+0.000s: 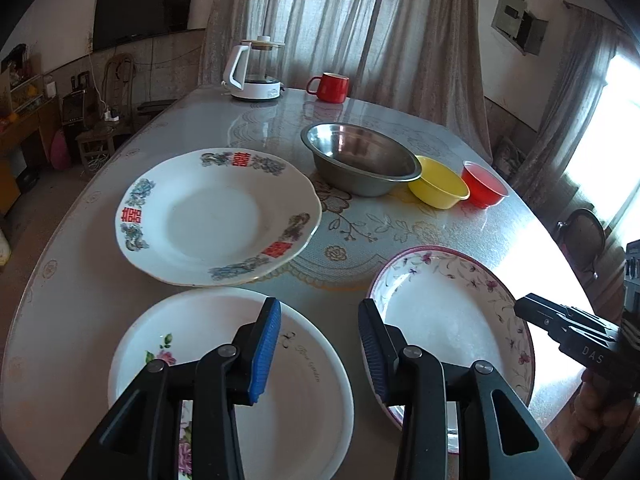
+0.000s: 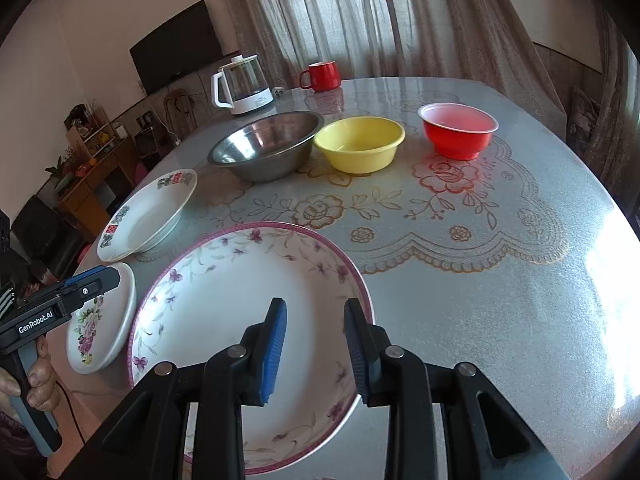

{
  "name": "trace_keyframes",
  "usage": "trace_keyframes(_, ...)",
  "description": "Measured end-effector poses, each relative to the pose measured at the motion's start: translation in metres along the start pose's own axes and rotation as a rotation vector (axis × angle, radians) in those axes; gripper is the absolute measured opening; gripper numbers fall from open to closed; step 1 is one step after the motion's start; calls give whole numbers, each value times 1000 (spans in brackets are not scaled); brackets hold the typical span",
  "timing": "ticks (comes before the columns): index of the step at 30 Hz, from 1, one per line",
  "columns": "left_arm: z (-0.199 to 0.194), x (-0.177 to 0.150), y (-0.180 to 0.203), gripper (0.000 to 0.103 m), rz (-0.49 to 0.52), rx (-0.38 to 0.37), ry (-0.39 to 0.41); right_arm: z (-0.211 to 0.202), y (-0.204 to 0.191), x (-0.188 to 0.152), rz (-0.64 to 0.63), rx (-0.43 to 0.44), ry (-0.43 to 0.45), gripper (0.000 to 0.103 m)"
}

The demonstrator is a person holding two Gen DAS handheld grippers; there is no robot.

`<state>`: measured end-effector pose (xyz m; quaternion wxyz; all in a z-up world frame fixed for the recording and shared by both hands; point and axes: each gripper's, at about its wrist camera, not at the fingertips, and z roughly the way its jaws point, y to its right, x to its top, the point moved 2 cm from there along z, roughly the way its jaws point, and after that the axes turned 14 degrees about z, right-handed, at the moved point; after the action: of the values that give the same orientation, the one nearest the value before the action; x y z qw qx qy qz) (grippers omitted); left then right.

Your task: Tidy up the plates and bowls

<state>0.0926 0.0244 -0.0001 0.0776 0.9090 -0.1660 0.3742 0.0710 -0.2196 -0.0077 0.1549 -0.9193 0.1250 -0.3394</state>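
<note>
Blue-padded left tool hangs parted and empty over a rose-printed white plate; right tool, likewise parted, hovers above the purple-rimmed floral plate on the glossy worktop.

A purple-flowered plate lies flat under the right fingers; a rose plate under the left fingers. Beyond them sit a red-symbol plate, steel bowl, yellow bowl and red bowl, all upright
</note>
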Motion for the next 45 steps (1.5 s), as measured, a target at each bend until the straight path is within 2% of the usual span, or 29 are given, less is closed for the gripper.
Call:
trace_keyframes(5,-5,-1,-24,50,-44,63,15,14,-33,-1,-52,53,-30,34)
trace_keyframes(12,-7,-5,-62,51,-118,119,-4,37,-76,0,-82,144,-98,42)
trace_keyframes(16,-3,-5,-91,51,-190,112,-18,52,-101,5,-105,170,-118,46)
trace_keyframes(19,-3,-3,-116,57,-240,152,-6,65,-116,11,-101,192,-140,46)
trace_keyframes(23,8,2,-149,54,-279,147,-8,84,-129,25,-40,255,-183,46)
trace_keyframes(26,18,7,-168,52,-285,136,-5,100,-138,36,-6,267,-198,46)
trace_keyframes(34,50,22,-190,50,-265,81,-3,145,-148,52,50,226,-244,46)
trace_keyframes(38,68,29,-194,50,-256,44,-23,163,-151,55,55,206,-270,37)
trace_keyframes(40,79,32,-196,45,-248,38,-49,170,-152,54,57,204,-288,30)
trace_keyframes(42,89,35,-198,32,-242,25,-68,175,-155,53,43,207,-294,27)
trace_keyframes(45,100,39,-195,30,-217,25,-77,180,-161,53,24,210,-294,21)
